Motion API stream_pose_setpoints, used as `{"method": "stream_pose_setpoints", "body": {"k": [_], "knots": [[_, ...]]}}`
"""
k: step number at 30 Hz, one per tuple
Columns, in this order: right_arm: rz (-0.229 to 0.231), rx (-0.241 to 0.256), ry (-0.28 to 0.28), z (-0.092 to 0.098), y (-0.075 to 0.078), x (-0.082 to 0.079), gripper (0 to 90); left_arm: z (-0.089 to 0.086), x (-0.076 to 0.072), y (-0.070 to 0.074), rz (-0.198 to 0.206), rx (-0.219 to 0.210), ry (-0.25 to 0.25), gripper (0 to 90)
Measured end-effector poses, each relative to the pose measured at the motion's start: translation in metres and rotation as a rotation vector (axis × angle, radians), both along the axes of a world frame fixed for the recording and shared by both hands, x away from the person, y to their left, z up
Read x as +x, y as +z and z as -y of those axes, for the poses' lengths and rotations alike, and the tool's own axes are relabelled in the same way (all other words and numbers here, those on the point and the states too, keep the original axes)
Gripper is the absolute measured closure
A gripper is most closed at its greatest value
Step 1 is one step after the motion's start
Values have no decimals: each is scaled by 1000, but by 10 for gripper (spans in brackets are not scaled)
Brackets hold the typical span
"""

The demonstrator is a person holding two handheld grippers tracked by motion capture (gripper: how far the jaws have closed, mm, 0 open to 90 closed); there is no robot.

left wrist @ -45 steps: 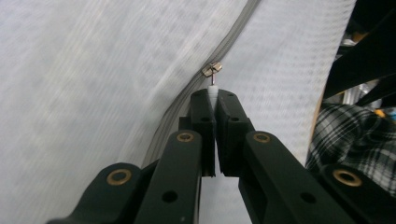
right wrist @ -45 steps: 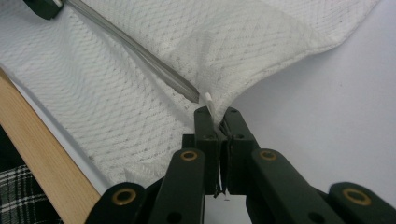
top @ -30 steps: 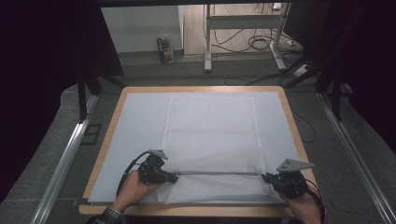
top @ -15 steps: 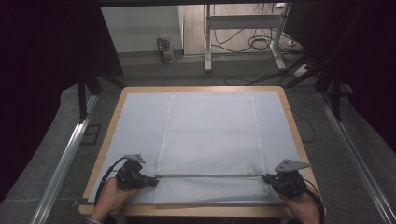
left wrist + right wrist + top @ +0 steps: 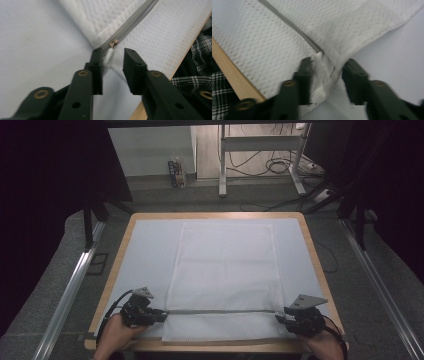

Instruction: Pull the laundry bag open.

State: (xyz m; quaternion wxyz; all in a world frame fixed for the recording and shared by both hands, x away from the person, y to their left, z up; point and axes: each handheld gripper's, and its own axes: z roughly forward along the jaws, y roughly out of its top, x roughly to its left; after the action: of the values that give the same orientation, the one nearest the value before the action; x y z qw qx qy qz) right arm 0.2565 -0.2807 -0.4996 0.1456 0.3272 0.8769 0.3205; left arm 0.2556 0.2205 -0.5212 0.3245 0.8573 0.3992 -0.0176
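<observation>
1. White mesh laundry bag point(image 5: 223, 270) flat on the pale mat of the bench point(image 5: 210, 215), near end at the front edge, grey zipper point(image 5: 220, 311) running across it from side to side.
2. Left hand-held gripper point(image 5: 159, 314) at the zipper's left end; seen in its own view point(image 5: 113, 67) with jaws parted and the white pull tab point(image 5: 109, 57) lying against the left jaw, slider point(image 5: 114, 43) just beyond. Released, not clamped.
3. Right hand-held gripper point(image 5: 283, 318) at the bag's right corner; in its own view point(image 5: 325, 80) jaws apart, a bunched fold of mesh point(image 5: 320, 75) resting against the left one. Not pinched across; blurred, so contact on the far jaw unclear.
4. Risk: closing left with the tab pressed to one side, likely missing or catching it by the edge and slipping off.
5. Risk: with the right corner unheld, any pull on the slider probably dragging the whole bag leftward and rucking it instead of moving the zipper.
6. Risk: loose mesh near the slider possibly snagging in the teeth.
</observation>
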Motion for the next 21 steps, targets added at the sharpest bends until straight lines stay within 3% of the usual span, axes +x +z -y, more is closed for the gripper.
{"method": "stream_pose_setpoints", "body": {"k": [5, 10, 15, 17, 21], "knots": [[31, 2, -9, 0, 2, -4, 340, 4, -15, 2, 149, 29, 15, 349], [51, 43, -40, -1, 3, -9, 171, 2, -34, -4, 245, 77, 54, 172], [51, 67, -73, 3, 1, -15, 92, -6, -48, -9, 256, 83, 119, 29], [37, 75, -78, 6, -1, -16, 74, -9, -52, -7, 290, 77, 149, 18], [22, 73, -92, 9, -3, -19, 63, -13, -53, -7, 286, 65, 177, 2]]}}
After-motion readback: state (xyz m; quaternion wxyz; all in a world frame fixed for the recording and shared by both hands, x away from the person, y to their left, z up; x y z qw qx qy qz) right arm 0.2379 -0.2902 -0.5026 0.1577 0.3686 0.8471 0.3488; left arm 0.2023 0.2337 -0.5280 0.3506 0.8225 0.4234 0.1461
